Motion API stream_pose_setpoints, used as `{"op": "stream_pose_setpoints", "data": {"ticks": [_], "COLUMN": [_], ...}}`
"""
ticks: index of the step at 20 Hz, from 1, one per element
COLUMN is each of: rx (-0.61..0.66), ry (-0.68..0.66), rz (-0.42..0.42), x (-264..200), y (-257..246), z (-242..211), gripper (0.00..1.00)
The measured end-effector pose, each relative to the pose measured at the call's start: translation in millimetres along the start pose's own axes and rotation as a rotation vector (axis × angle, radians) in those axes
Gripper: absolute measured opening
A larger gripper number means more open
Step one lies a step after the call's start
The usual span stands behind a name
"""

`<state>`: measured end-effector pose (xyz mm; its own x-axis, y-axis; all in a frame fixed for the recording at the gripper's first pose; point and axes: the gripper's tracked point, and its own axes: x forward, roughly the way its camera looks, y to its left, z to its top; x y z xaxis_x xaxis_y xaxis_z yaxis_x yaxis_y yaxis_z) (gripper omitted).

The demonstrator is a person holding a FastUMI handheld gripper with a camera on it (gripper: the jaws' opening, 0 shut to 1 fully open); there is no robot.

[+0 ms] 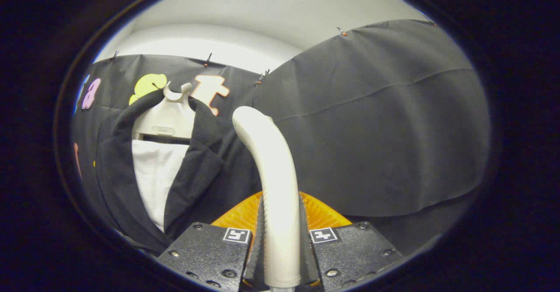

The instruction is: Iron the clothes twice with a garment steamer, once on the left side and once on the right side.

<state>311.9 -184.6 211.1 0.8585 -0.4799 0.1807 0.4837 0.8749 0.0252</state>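
Upright, tongs clamping steamer handle — jacket alongside

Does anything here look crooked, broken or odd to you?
Nothing stands out. The gripper is shut on the cream plastic steamer handle, which stands upright. Beyond and to one side, the black jacket hangs open on a cream hanger over white fabric.
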Motion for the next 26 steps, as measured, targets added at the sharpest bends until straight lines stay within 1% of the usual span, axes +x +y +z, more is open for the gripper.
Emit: {"op": "stream_pose_setpoints", "data": {"ticks": [3,5,7,12,20,26], "rx": [-0.036,-0.021,-0.049,-0.087,-0.111,-0.148], "ry": [-0.018,0.023,0.02,0.021,0.095,0.13], "rz": [0.045,0.107,0.082,0.079,0.063,0.063], "x": [14,15,16,2,-16,-28], "y": [19,35,29,28,19,17], "z": [1,-15,-23,-44,-87,-109], "gripper": [0.36,0.36,0.37,0.36,0.37,0.36]}}
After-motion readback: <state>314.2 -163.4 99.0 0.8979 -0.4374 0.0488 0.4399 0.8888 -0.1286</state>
